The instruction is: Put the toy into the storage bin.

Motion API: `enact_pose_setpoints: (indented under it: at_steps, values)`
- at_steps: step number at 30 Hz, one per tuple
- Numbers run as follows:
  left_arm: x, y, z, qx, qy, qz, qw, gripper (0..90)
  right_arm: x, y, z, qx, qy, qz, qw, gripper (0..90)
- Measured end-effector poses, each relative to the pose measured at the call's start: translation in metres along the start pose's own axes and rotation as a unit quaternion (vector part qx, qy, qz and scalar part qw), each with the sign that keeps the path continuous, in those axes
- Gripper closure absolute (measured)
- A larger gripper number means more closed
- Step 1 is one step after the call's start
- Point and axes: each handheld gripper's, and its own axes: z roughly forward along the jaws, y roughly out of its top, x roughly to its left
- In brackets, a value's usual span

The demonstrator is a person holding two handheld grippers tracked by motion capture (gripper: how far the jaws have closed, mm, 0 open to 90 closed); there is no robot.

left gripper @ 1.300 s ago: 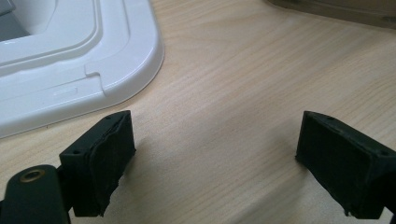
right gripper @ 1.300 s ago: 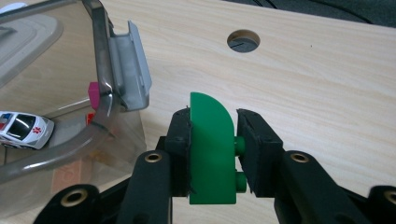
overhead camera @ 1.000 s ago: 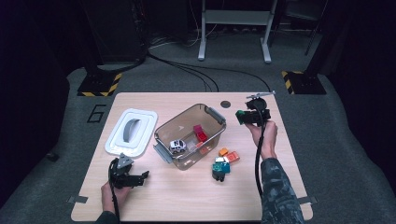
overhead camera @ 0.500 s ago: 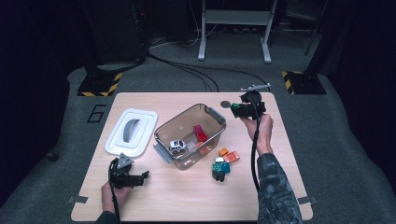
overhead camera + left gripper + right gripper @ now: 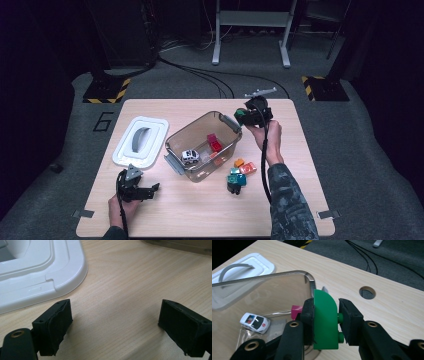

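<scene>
- The right gripper (image 5: 325,322) is clamping a green toy brick (image 5: 325,320) between its pads, hanging over the far right corner of the clear plastic bin (image 5: 172,145) in the middle of the table (image 5: 200,210).
- A little white toy car (image 5: 255,322) and a magenta block (image 5: 295,311) are sitting inside that bin.
- The left gripper (image 5: 115,325) is resting near the table's near left corner, jaws spread apart, nothing between them.
- The white lid (image 5: 50,272) is lying just beyond it, by the left edge.
- A few more bricks (image 5: 239,172) are lying just right of the bin.
</scene>
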Motion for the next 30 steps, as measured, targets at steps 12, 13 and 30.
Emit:
enact_pose_setpoints:
  at_steps: [12, 13, 30]
  values:
    - [0.000, 0.000, 0.000, 0.000, 0.000, 0.000, 1.0000, 11.5, 0.030, -0.007, 0.023, 0.044, 0.035, -0.048, 0.9973, 66.8]
    - [0.000, 0.000, 0.000, 0.000, 0.000, 0.000, 1.0000, 11.5, 0.031, -0.009, 0.025, 0.050, 0.036, -0.050, 0.9968, 66.8]
    - [0.000, 0.000, 0.000, 0.000, 0.000, 0.000, 1.0000, 11.5, 0.032, -0.025, 0.035, 0.083, 0.029, -0.064, 0.9941, 65.9]
